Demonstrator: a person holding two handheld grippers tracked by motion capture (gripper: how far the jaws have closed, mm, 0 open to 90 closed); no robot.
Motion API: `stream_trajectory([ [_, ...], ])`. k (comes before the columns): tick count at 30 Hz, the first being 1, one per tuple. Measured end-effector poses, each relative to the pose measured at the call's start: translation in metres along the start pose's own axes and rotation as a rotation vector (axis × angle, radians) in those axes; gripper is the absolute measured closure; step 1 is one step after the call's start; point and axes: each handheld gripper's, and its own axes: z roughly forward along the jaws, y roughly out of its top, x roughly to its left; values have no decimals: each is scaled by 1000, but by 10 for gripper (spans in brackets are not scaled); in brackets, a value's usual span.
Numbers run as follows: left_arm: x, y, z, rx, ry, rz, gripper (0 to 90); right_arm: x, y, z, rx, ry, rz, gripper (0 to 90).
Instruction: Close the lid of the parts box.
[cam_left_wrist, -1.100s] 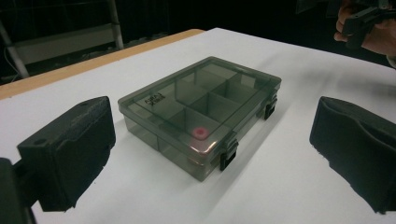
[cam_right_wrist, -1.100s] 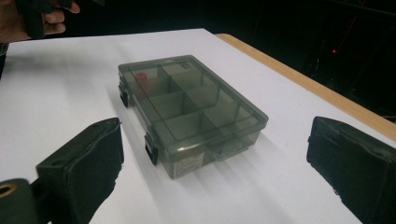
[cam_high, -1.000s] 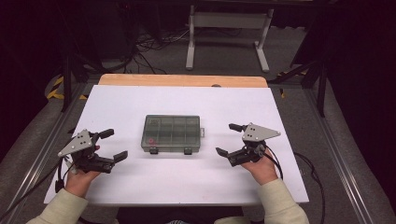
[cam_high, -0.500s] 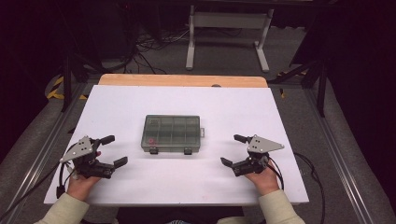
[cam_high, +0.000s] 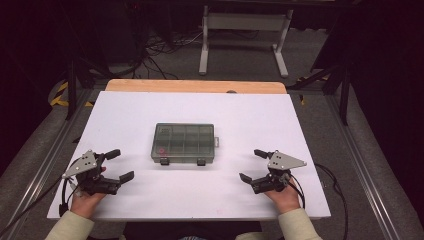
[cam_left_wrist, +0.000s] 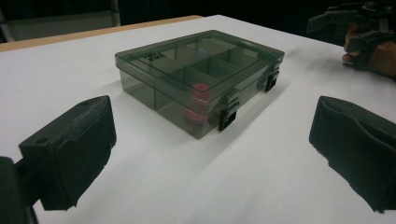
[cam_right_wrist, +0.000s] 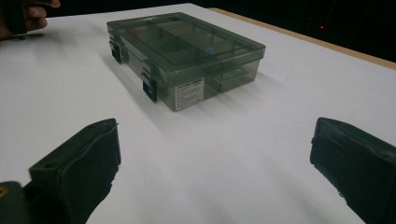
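Smoked-grey plastic, the box (cam_high: 183, 143) sits shut mid-table on the white sheet (cam_high: 300, 125), two black latches (cam_left_wrist: 228, 112) on its near edge facing you. Your left gripper (cam_high: 116, 165) and right gripper (cam_high: 254, 165) rest near the front edge, well apart from the box on either side, jaws wide on both and holding nothing. A small red piece (cam_left_wrist: 198, 100) shows through the wall in a near compartment; other cells look empty or too dim to read. Risks from here, as judged: the box looks light and the sheet smooth, so a one-sided push on a latch would likely slide or spin it rather than pop the catch; brace the far side with the other gripper. The latches are small against your broad pads (cam_right_wrist: 81, 163), so a pad could straddle the lid edge and slip off. If the lid springs up fast or the box tips, the red piece may jump out of its compartment. Come in low and square.
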Motion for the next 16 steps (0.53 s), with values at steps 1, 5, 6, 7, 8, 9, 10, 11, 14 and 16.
stream_trajectory([
  [1, 1, -1, 0, -4, 5, -5, 14, 0, 0, 0, 1, -4, 1, 26],
  [5, 1, -1, 0, 4, 15, 0, 14, -2, -1, -1, -7, -11, 13, 25],
  [6, 1, -1, 0, 4, 20, 4, 14, -2, -1, 0, -10, -9, 18, 23],
  [7, 0, -1, 1, 7, 25, 9, 14, -3, -1, -1, -12, -9, 19, 22],
  [8, 0, -1, 1, 7, 25, 9, 14, -3, -1, -1, -11, -11, 18, 22],
  [9, 0, -1, 0, 5, 26, 11, 14, -2, -1, -1, -13, -12, 18, 22],
  [10, 0, -1, 0, 4, 31, 13, 14, -2, -1, -2, -16, -13, 19, 21],
  [11, 0, -1, 0, 5, 29, 11, 14, -2, -1, -2, -16, -16, 20, 18],
  [14, 1, 0, -1, 3, 26, 0, 15, -3, -2, -2, -11, -16, 49, 7],
  [16, 0, 0, -1, 0, 26, -6, 15, -4, -2, -2, -10, -15, 60, 7],
])
